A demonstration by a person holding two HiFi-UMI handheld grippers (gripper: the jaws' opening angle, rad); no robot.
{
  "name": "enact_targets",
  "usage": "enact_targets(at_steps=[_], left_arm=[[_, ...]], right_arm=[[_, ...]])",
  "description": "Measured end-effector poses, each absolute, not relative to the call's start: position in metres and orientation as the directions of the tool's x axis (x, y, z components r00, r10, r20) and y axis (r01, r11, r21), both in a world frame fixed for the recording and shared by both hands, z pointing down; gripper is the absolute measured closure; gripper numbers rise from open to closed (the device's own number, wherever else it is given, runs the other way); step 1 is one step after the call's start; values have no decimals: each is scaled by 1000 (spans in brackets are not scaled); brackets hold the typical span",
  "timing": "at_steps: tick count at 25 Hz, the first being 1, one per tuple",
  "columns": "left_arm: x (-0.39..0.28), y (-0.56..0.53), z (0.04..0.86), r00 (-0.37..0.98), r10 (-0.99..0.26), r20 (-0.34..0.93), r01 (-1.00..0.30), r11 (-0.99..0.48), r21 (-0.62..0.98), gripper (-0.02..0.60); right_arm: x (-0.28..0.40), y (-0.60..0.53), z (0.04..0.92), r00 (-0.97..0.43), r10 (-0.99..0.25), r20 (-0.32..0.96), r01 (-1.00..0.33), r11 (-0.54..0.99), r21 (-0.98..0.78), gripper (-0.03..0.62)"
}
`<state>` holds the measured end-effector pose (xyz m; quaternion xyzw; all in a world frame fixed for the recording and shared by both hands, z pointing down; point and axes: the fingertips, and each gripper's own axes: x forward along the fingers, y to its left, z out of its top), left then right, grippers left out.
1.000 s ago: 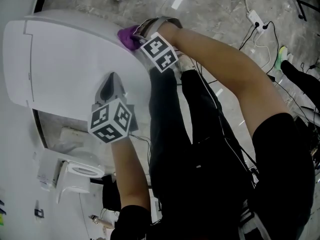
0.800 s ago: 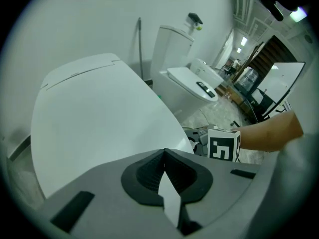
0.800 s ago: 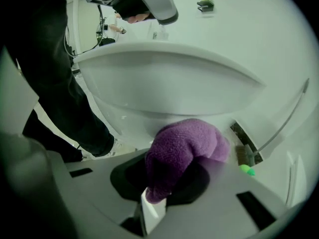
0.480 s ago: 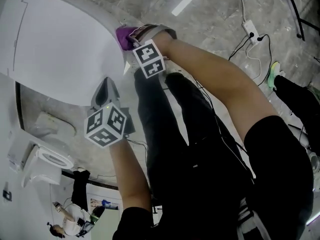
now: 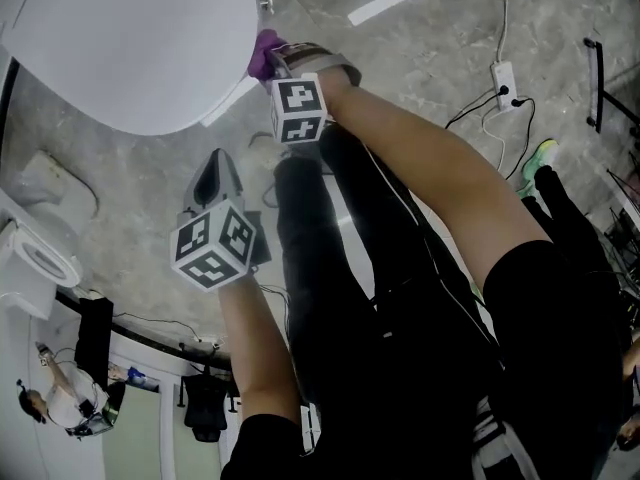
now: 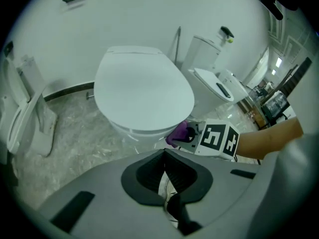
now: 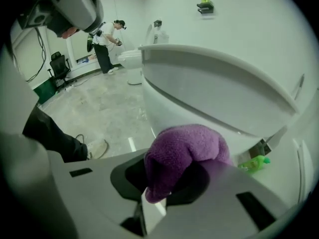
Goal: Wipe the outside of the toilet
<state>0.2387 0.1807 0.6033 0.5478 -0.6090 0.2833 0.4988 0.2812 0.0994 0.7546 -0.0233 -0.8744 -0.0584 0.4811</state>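
1. The right gripper (image 7: 164, 180) has its jaws pinched on a bunched purple terry cloth (image 7: 185, 151). The cloth bulges out over the jaw tips towards 12 o'clock in the right gripper view.
2. The cloth's far side lies against the curved outer wall of the white oval ceramic toilet (image 6: 142, 91), just below the overhang of the closed lid.
3. In the left gripper view the toilet's long axis runs about 12 to 6 o'clock. The squared hinge end is by the white wall at 12, and the rounded nose points down towards 5 to 6.
4. The cloth sits at 5 o'clock of that nose, tucked under the rim.
5. The left gripper (image 6: 166, 180) has its jaws pressed together with nothing between them. It hovers over the grey marbled floor (image 5: 420, 48) at 6 o'clock of the toilet, apart from it.
6. In the head view the toilet fills the 10 to 12 o'clock corner.
7. A second white toilet (image 6: 214, 78) stands at 2 o'clock of the first.
8. A small green bottle (image 7: 254, 162) lies on the floor at 4 o'clock of the cloth.
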Motion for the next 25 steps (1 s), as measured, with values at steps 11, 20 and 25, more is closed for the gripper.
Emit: enact_targets(at_steps=[11, 20, 25], left_arm=[[202, 258, 621, 38, -403, 915, -892, 399, 212, 584], [158, 305, 625, 43, -425, 904, -859, 446, 250, 584], [128, 327, 629, 55, -443, 895, -843, 459, 279, 584]], right_arm=[[242, 149, 756, -543, -3, 840, 69, 996, 48, 533], [207, 172, 752, -510, -60, 858, -78, 997, 23, 533], [188, 176, 757, -459, -134, 878, -163, 984, 65, 533]])
